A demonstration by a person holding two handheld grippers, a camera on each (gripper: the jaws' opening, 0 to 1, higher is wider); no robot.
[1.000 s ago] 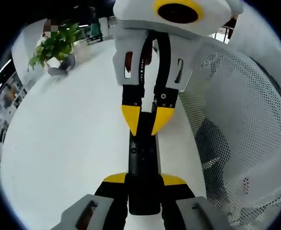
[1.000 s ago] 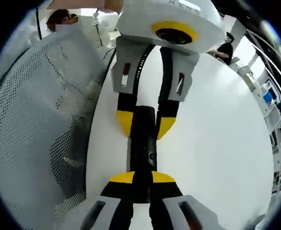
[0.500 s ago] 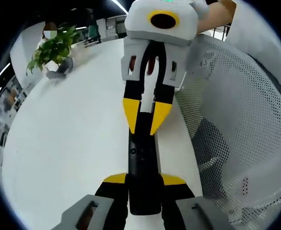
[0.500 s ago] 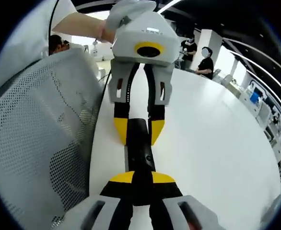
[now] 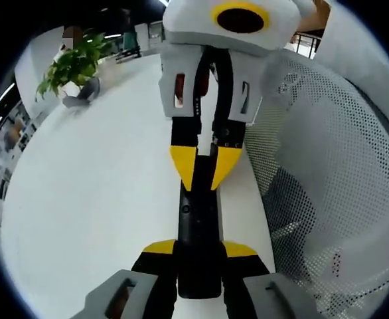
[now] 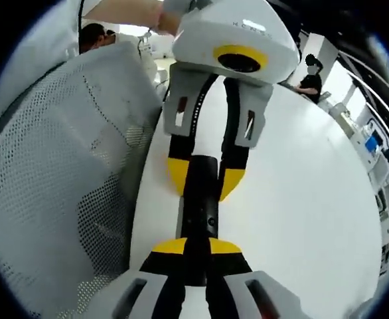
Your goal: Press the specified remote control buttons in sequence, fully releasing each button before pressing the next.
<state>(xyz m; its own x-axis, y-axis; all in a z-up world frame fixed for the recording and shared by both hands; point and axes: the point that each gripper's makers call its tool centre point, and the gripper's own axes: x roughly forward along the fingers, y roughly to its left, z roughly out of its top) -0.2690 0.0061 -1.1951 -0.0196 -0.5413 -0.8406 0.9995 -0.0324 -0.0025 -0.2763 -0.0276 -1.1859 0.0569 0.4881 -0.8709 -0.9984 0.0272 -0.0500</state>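
The left gripper (image 5: pixel 198 256) is clamped on the near end of the remote control (image 5: pixel 198 229), its yellow-tipped jaws pressed against both long sides. The right gripper (image 5: pixel 204 169) comes in from the far end with its tips nearly together over the remote's face; in the right gripper view its own jaws (image 6: pixel 196 251) sit tight on either side of the black body. I cannot tell whether they squeeze it or merely meet above a button. The remote lies held level over the white table (image 5: pixel 81 199), close to the table's right edge in the left gripper view, beside a white mesh chair (image 5: pixel 340 173).

The remote looks light, stiff and smooth-sided, likely to slide lengthwise under a push, so a hold across its narrow sides near one end seems soundest.

Most buttons are hidden by jaws. A potted plant (image 5: pixel 75 63) stands far left.
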